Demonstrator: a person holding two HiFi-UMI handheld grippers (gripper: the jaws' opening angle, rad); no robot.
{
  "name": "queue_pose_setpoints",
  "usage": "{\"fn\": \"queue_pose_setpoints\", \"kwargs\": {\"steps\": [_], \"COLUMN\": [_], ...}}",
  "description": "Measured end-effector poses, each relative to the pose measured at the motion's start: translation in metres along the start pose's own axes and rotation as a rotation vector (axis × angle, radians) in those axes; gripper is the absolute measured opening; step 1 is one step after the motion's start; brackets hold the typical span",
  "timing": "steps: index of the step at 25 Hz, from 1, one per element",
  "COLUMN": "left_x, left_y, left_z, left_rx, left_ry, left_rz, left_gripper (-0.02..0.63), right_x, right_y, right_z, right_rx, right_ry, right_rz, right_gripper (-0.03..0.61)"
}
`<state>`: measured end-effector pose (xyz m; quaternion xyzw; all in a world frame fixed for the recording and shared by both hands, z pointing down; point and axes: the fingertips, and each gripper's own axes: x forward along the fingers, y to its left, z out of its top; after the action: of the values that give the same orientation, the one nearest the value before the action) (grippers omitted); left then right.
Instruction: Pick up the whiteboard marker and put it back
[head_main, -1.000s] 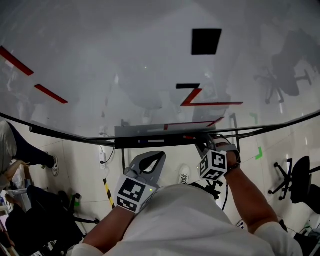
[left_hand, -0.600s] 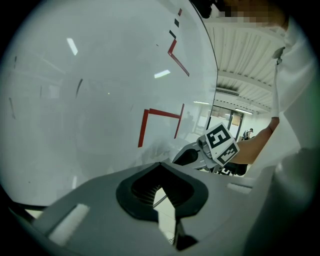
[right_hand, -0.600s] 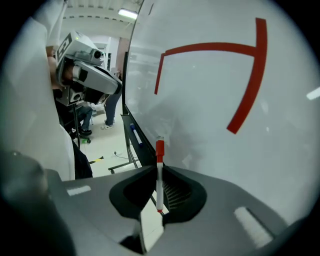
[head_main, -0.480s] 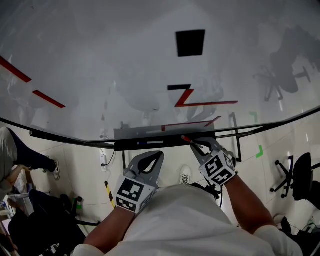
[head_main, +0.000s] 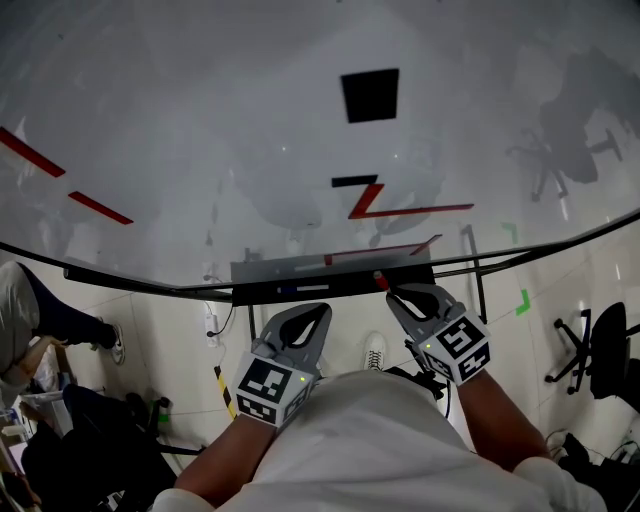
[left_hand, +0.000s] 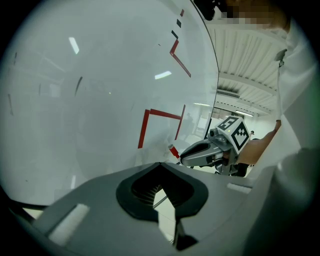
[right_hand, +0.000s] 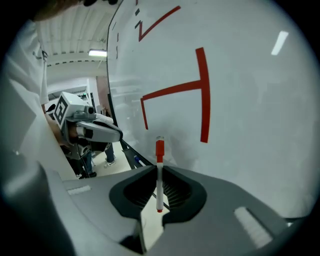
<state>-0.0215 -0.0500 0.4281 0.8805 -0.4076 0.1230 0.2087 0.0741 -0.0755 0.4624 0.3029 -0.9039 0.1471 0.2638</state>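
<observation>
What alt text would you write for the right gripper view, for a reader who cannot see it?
The right gripper is shut on a slim white whiteboard marker, its red cap poking past the jaw tips toward a whiteboard with red lines. The left gripper shows at the left, beside the board's edge.

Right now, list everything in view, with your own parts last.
whiteboard: one, white, fills the upper head view
drawn lines: several, red, on the whiteboard
patches: two, black, on the whiteboard
tray: one, grey, along the whiteboard's lower edge
office chair: one, black, on the floor at right
whiteboard marker: one, white with red cap, between the right gripper's jaws
left gripper: one, grey, shut and empty, below the tray
right gripper: one, grey, shut on the whiteboard marker, at the tray
</observation>
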Motion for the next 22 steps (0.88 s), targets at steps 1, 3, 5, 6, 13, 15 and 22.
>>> {"fn": "queue_pose_setpoints", "kwargs": {"steps": [1, 3, 5, 6, 13, 15, 22], "left_x": [0.000, -0.001, -0.001, -0.002, -0.003, -0.003, -0.004], "left_y": [0.000, 0.001, 0.001, 0.002, 0.003, 0.002, 0.001], "left_z": [0.001, 0.002, 0.004, 0.005, 0.008, 0.008, 0.008], "left_rx": [-0.004, -0.011, -0.023, -0.030, -0.041, -0.041, -0.033], "left_ry": [-0.003, -0.012, -0.024, -0.030, -0.047, -0.043, -0.041], "left_rz": [0.001, 0.000, -0.005, -0.008, -0.009, -0.009, -0.008], "left_gripper": [0.017, 0.017, 0.017, 0.017, 0.017, 0.017, 0.017], "right_x": [-0.002, -0.007, -0.012, -0.013, -0.021, -0.019, -0.018], "right_y": [0.001, 0.003, 0.005, 0.006, 0.019, 0.023, 0.030], "right_z": [0.002, 0.007, 0.011, 0.012, 0.015, 0.012, 0.014], "right_rx": [0.029, 0.126, 0.240, 0.286, 0.316, 0.292, 0.275], "right_ry": [-0.017, -0.069, -0.130, -0.153, -0.191, -0.175, -0.164], "right_rz": [0.006, 0.025, 0.049, 0.063, 0.104, 0.105, 0.117], "right_gripper": [0.040, 0.040, 0.040, 0.040, 0.040, 0.040, 0.040]}}
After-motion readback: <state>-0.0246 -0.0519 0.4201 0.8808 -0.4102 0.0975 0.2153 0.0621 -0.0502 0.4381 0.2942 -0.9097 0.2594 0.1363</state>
